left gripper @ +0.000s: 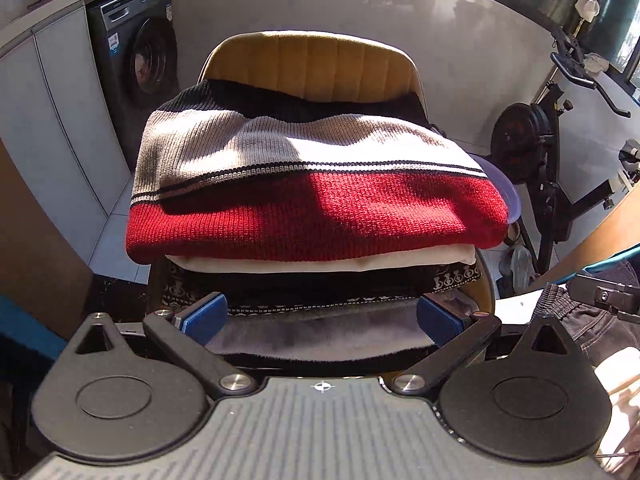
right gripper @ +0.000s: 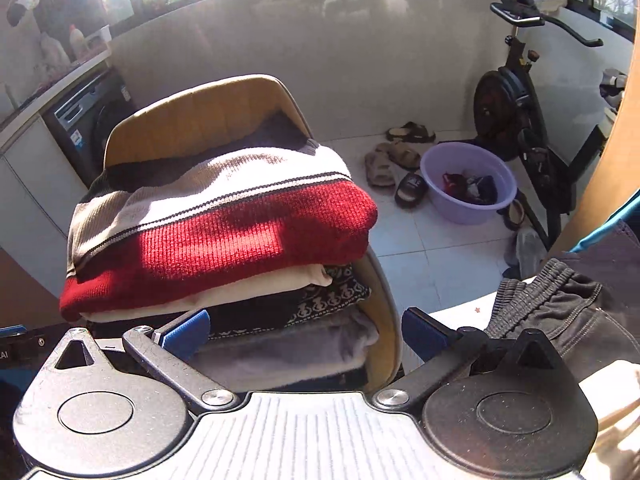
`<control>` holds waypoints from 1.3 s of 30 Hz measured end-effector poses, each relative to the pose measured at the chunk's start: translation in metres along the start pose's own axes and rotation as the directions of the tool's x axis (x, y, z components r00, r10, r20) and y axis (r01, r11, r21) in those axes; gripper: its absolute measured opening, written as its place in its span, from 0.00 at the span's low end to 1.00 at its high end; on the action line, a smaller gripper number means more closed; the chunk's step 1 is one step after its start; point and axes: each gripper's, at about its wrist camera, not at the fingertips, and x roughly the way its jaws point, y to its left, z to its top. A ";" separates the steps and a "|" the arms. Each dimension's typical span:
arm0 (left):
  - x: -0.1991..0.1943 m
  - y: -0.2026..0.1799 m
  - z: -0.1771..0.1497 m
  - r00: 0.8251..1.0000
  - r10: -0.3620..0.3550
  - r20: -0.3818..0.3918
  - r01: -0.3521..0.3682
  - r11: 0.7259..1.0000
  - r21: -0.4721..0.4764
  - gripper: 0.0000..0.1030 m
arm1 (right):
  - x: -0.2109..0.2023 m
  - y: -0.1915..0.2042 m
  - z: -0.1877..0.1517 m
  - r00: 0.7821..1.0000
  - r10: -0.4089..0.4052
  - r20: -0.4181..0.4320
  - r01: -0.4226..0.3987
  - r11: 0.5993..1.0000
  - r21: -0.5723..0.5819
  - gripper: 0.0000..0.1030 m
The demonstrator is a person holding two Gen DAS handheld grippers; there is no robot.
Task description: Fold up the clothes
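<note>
A folded red, white and grey knit sweater [left gripper: 312, 196] [right gripper: 216, 232] tops a stack of folded clothes on a mustard chair [left gripper: 312, 60] [right gripper: 200, 112]. Under it lie a cream garment [left gripper: 320, 262], a black patterned knit [right gripper: 332, 300] and a grey fleece [left gripper: 320, 332] [right gripper: 288, 348]. My left gripper [left gripper: 320, 318] stands open just in front of the stack, level with the fleece, holding nothing. Empty too, my right gripper [right gripper: 304, 334] is open at the stack's right front corner. Dark trousers with an elastic waist [right gripper: 560, 312] [left gripper: 576, 320] lie on a white surface to the right.
A purple basin [right gripper: 468, 184] with small clothes sits on the tiled floor, sandals [right gripper: 396, 160] beside it. An exercise bike [right gripper: 520, 120] [left gripper: 536, 152] stands at the right, a washing machine [left gripper: 136, 64] under a counter at the left. A wooden table edge [right gripper: 600, 184] curves on the right.
</note>
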 end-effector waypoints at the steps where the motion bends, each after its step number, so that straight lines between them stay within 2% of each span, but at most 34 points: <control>1: -0.004 -0.005 -0.005 1.000 0.010 -0.009 -0.010 1.000 0.010 1.00 | -0.007 -0.001 -0.006 1.000 -0.008 -0.005 0.008 1.000 -0.002 0.99; 4: -0.019 -0.014 -0.022 0.999 0.039 -0.020 -0.038 0.999 0.037 1.00 | -0.029 0.000 -0.023 1.000 -0.028 -0.014 0.028 0.999 -0.015 0.99; 10: -0.050 -0.006 -0.049 0.999 -0.026 -0.039 0.026 1.000 0.000 1.00 | -0.073 0.014 -0.063 0.998 -0.054 -0.022 0.054 0.998 -0.026 0.99; 12: -0.059 -0.005 -0.058 0.998 -0.046 -0.045 0.047 0.999 0.023 1.00 | -0.087 0.020 -0.077 0.998 -0.056 -0.019 0.056 0.998 -0.002 0.99; 18: -0.094 0.008 -0.099 0.999 -0.019 -0.038 0.024 0.991 0.129 1.00 | -0.130 0.042 -0.130 0.994 -0.109 -0.006 0.109 0.991 0.080 0.99; 25: -0.122 0.027 -0.157 0.997 -0.039 -0.073 0.052 0.983 0.176 1.00 | -0.174 0.072 -0.203 0.986 -0.169 -0.014 0.169 0.977 0.131 0.99; 31: -0.151 0.032 -0.192 0.996 -0.045 -0.082 0.061 0.977 0.206 1.00 | -0.216 0.089 -0.259 0.975 -0.220 -0.023 0.221 0.967 0.125 0.99; 34: -0.163 0.031 -0.200 0.998 -0.021 -0.061 0.033 0.976 0.216 1.00 | -0.230 0.091 -0.273 0.977 -0.214 -0.021 0.215 0.966 0.141 0.99; 39: -0.175 0.026 -0.211 0.998 -0.034 -0.055 0.044 0.981 0.189 1.00 | -0.246 0.091 -0.283 0.977 -0.215 -0.010 0.215 0.968 0.131 0.99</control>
